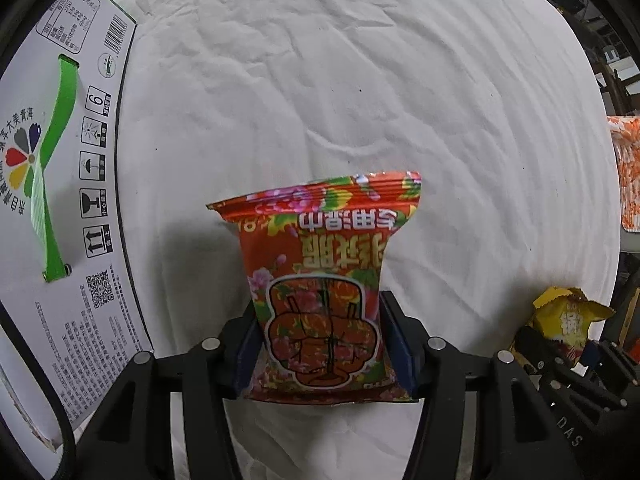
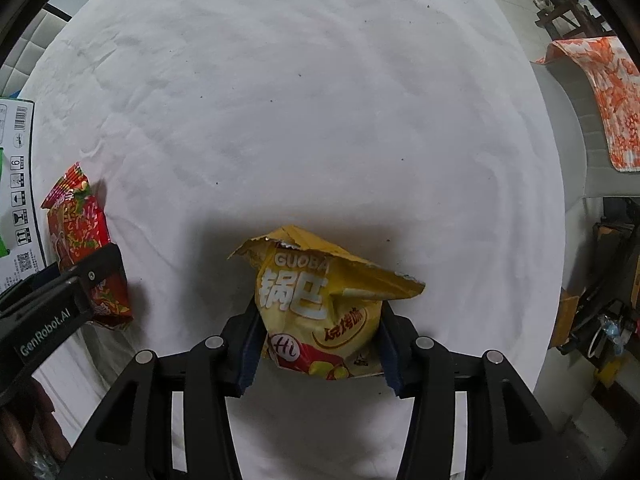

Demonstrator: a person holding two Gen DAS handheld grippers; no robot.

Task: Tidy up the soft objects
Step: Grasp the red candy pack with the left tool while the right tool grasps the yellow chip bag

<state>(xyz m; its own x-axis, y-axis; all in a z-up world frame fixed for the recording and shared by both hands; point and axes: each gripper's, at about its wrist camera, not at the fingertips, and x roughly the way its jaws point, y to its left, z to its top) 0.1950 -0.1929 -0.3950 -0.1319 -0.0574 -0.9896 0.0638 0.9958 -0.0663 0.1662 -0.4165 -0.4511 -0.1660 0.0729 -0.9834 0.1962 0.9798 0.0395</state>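
Note:
My left gripper (image 1: 320,340) is shut on a red flowered snack packet (image 1: 320,264), its blue pads pressing both sides, and the packet hangs just above the white cloth. The same red packet (image 2: 80,248) shows at the left of the right wrist view, clamped in the left gripper (image 2: 92,280). My right gripper (image 2: 320,344) is shut on a yellow crumpled snack bag (image 2: 320,292) with a torn top. That yellow bag (image 1: 564,316) appears at the right edge of the left wrist view, held by the right gripper (image 1: 560,352).
A white cardboard box (image 1: 72,184) with a green strap handle lies at the left on the white tablecloth (image 1: 360,80). An orange patterned cloth (image 2: 608,100) hangs at the right, past the table edge. Clutter and furniture stand beyond the right edge.

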